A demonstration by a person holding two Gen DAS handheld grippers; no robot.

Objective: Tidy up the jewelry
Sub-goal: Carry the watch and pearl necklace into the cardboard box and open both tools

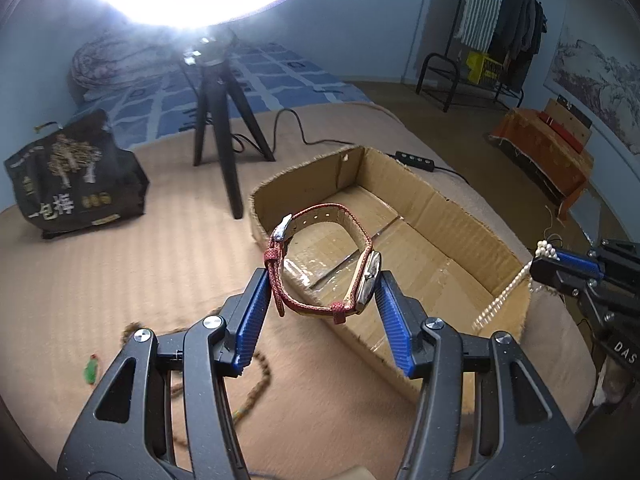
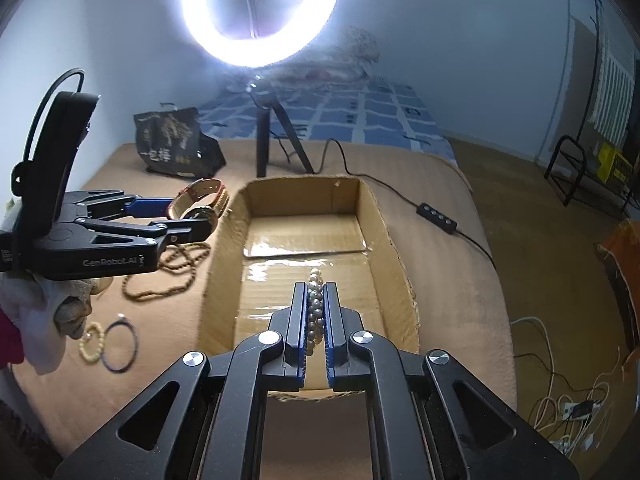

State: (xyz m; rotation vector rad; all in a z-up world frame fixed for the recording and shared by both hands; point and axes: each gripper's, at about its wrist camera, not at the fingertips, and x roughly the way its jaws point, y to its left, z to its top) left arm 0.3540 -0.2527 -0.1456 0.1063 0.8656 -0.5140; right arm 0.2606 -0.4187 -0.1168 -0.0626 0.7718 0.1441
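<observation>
Left tongs (image 1: 320, 280) clasp the watch (image 1: 326, 268); right tongs (image 2: 316, 308) pinch the pearl strand (image 2: 315, 312). Lower both into the cardboard box (image 2: 384, 240) ahead before releasing.

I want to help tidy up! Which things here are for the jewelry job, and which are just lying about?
For the job:
- watch in the left hand-held gripper
- pearl strand in the right hand-held gripper
- cardboard box
- rope necklace
- two bracelets

Just lying about:
- black bag
- ring light
- tripod
</observation>
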